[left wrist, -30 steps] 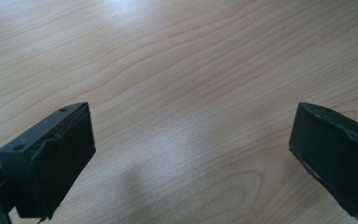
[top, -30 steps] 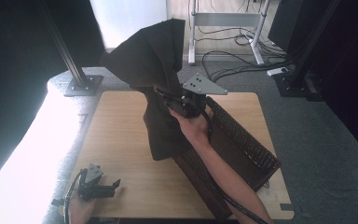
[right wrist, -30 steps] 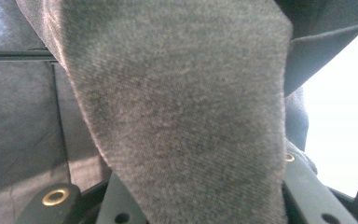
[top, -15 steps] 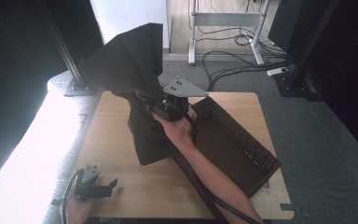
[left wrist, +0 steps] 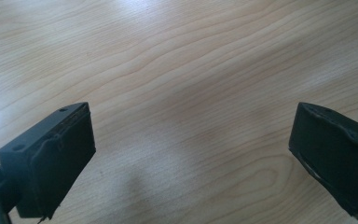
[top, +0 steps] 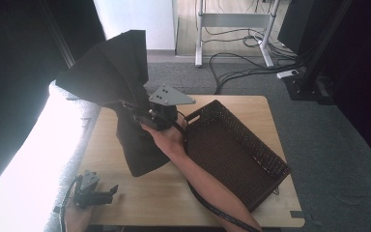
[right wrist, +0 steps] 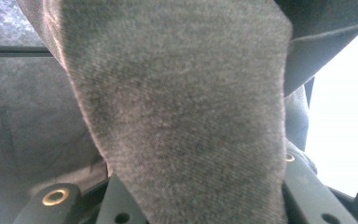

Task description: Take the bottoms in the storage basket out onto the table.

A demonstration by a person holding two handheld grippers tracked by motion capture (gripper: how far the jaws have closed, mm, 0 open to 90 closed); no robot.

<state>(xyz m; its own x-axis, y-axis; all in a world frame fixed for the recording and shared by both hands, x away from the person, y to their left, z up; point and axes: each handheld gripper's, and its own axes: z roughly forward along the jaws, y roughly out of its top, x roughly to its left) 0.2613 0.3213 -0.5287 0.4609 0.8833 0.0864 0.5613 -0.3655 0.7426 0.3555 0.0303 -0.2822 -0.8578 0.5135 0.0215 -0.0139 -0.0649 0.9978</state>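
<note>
Two grippers differ: the right gripper (top: 142, 116) clamps a dark cloth (top: 113, 82) lifted above the wooden table (top: 251, 108) beside a wicker basket (top: 232, 150), while the left gripper (top: 99, 195) rests released.

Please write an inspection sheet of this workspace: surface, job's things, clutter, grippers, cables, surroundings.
Surface: light wooden table, grain visible, no stains seen.
Job's things: dark cloth lifted above the table's far left part, lower end hanging to the tabletop; dark woven basket on the right side, nothing seen inside.
Clutter: nothing seen.
Grippers: right gripper shut on the cloth, which drapes over it in the right gripper view; left gripper open, low at the near left edge, bare wood between its jaws.
Cables: black cable along the right forearm; loose cables on the floor beyond the table.
Surroundings: grey carpet, metal desk frame, bright white panel at left.
</note>
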